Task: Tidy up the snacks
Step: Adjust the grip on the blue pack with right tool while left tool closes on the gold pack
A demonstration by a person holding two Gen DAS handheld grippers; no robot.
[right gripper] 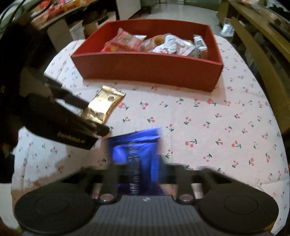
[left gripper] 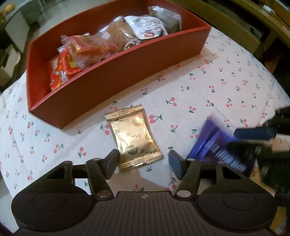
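Note:
A red box (left gripper: 112, 76) holds several snack packets; it also shows in the right wrist view (right gripper: 148, 67). A gold packet (left gripper: 133, 135) lies flat on the cherry-print cloth in front of it. My left gripper (left gripper: 143, 161) is open, its fingers on either side of the gold packet's near end. A blue-purple packet (right gripper: 136, 156) sits between my right gripper's (right gripper: 139, 172) fingers, which close on it; the view is blurred. The blue packet (left gripper: 210, 143) and right gripper (left gripper: 253, 141) show at the right of the left wrist view. The gold packet (right gripper: 103, 105) and left gripper (right gripper: 96, 125) show in the right view.
The cherry-print cloth (left gripper: 226, 81) covers the table; bare cloth lies to the right of the box. Wooden furniture (right gripper: 262, 54) stands past the table's right edge. Shelves with goods (right gripper: 54, 10) are at the far left.

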